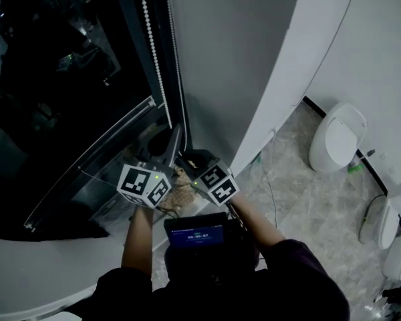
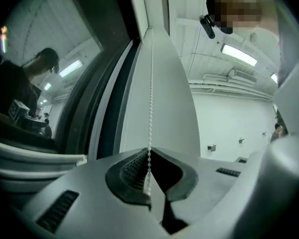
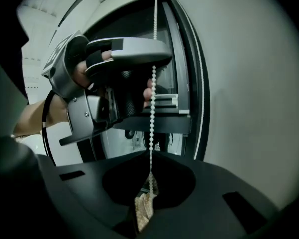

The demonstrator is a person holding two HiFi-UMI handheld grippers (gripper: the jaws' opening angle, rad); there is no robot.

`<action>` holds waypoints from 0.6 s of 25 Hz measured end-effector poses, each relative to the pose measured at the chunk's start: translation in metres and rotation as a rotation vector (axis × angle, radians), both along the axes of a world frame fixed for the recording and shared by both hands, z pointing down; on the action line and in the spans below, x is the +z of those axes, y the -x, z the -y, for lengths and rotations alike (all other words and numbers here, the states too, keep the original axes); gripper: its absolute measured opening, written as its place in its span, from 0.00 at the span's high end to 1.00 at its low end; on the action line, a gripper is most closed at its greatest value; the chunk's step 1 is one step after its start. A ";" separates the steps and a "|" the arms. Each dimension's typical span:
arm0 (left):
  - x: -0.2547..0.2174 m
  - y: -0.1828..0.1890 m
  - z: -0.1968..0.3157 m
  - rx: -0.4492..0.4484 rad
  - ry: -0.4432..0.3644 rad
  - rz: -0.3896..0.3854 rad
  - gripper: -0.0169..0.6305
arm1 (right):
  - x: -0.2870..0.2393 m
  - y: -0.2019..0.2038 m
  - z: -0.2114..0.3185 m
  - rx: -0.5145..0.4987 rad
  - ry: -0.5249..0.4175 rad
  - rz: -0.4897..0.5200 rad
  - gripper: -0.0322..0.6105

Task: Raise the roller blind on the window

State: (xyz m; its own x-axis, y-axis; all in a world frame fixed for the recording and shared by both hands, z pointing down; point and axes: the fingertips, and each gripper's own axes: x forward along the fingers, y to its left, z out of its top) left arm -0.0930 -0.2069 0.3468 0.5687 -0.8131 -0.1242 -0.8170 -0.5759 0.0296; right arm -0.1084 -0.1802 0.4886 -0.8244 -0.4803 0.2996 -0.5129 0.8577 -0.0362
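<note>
A white bead chain (image 1: 154, 52) hangs along the dark window's frame (image 1: 177, 79). Both grippers sit low on it, side by side. My left gripper (image 1: 168, 146), grey, is shut on the bead chain (image 2: 151, 93), which runs down from above into its closed pads (image 2: 132, 176). My right gripper (image 1: 190, 159), black, is just below and to the right. It too is shut on the bead chain (image 3: 153, 98). In the right gripper view the left gripper (image 3: 134, 68) shows above, on the same strand. I cannot make out the blind's fabric against the dark glass (image 1: 60, 79).
A grey wall panel (image 1: 234, 59) stands right of the window. A white toilet (image 1: 337, 139) and other white fixtures (image 1: 394, 226) stand on the marble floor at the right. Something tan and woven (image 1: 180, 194) lies under the grippers. A pale bar (image 1: 87, 162) crosses the window's lower part.
</note>
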 end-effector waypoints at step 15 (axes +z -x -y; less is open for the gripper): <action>0.189 -0.023 -0.021 0.029 0.379 0.092 0.96 | -0.104 -0.006 0.012 0.059 -0.196 0.107 0.93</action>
